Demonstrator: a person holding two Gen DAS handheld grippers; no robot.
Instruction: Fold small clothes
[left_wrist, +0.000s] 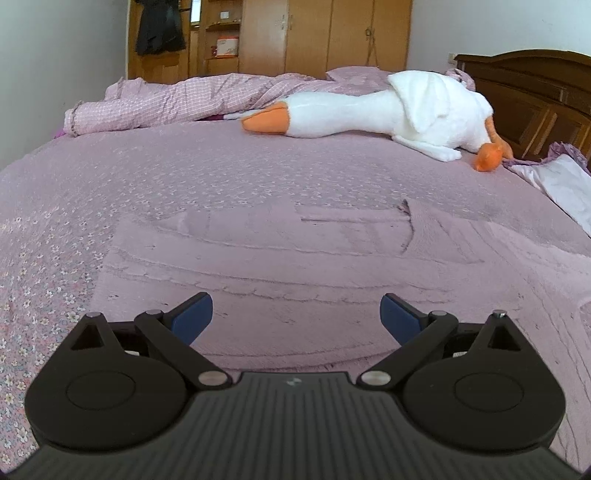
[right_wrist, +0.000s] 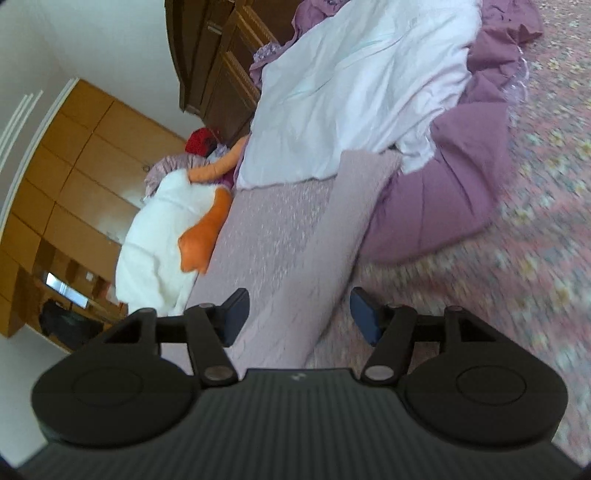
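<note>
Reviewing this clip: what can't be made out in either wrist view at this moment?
- Left wrist view: the pale lilac garment nearly matches the bedspread, so its type and edges are unclear; its near edge is hidden by the open left gripper.
- Right wrist view: the bedspread at right is motion-blurred.
- Right wrist view: the plush goose is partly hidden by the open right gripper.

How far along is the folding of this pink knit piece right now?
Done: the pink knit garment lies spread flat on the floral bedspread; no fold is visible in it. In hand: nothing. The left claw hangs open over the garment's near edge, and the right claw is open over a strip of it, in a tilted, blurred view. Left: apparently every fold. The goose plush lies clear.
</note>
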